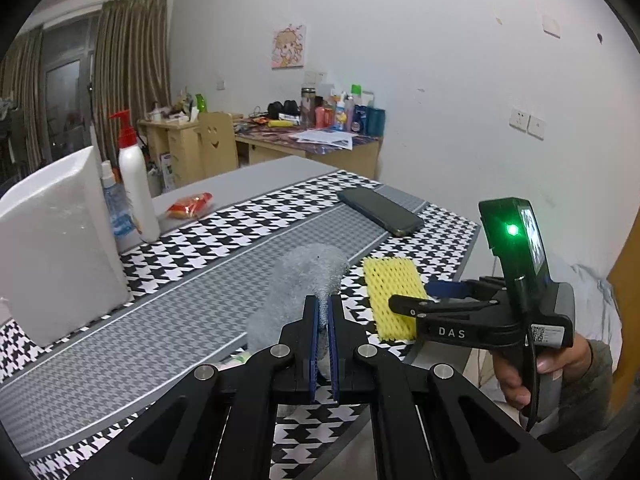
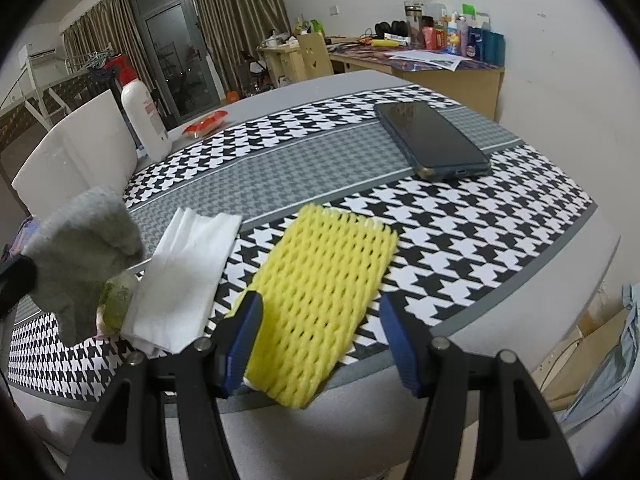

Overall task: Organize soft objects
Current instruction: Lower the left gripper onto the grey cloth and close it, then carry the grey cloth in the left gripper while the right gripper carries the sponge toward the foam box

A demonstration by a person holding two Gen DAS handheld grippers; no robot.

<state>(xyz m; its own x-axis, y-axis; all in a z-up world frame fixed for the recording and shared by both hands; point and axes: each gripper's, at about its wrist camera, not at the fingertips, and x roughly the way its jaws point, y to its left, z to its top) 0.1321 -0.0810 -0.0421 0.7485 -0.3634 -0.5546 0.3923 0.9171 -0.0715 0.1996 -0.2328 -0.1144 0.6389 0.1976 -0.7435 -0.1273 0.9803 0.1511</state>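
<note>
My left gripper is shut on a grey cloth and holds it above the houndstooth table runner; the cloth also shows at the left of the right wrist view. A yellow foam net sleeve lies at the table's near edge, also seen in the left wrist view. My right gripper is open, its fingers on either side of the sleeve's near end. A folded white tissue lies left of the sleeve, with a small green packet beside it.
A dark phone lies on the runner at the far right. A white bottle with a red pump, a white box and a red snack packet stand at the far left. A cluttered desk is behind.
</note>
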